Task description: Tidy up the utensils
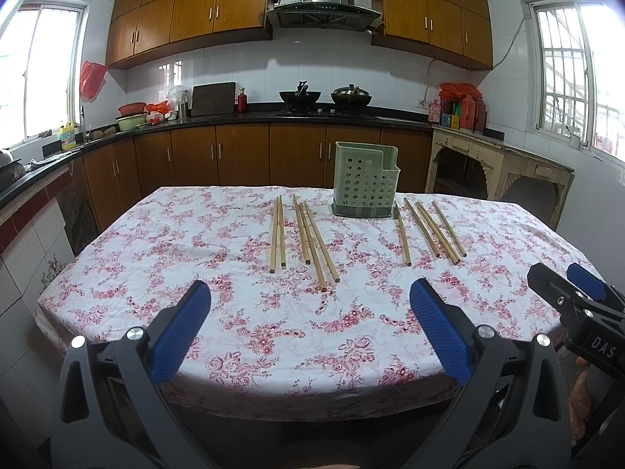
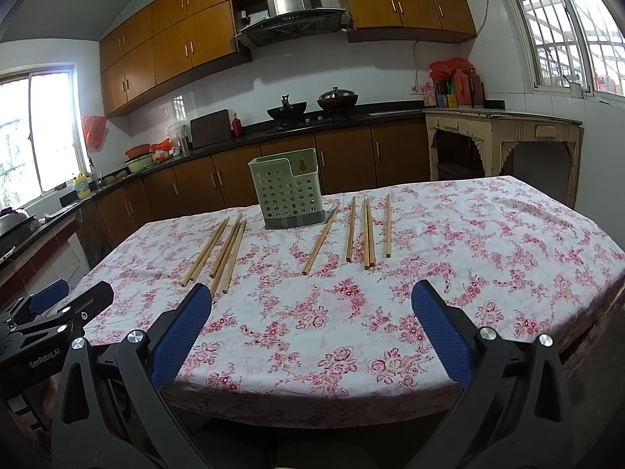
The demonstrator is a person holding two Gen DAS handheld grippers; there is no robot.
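A pale green perforated utensil holder [image 1: 365, 179] stands upright at the far middle of the floral table [image 1: 273, 324]; it also shows in the right wrist view [image 2: 289, 191]. Several wooden chopsticks lie flat left of it [image 1: 300, 234] and several right of it [image 1: 429, 230]. The right wrist view shows the left group [image 2: 222, 250] and the right group [image 2: 363, 230]. My left gripper [image 1: 308, 301] is open and empty above the table's near edge. My right gripper [image 2: 310, 305] is open and empty beside it, and shows at the left wrist view's right edge [image 1: 562, 281].
The table [image 2: 508, 234] is draped with a white cloth with red flowers. Behind it run wooden base cabinets and a black counter [image 1: 234, 117] with two woks on the stove [image 1: 324, 97]. A cream side table [image 2: 504, 133] stands at the right.
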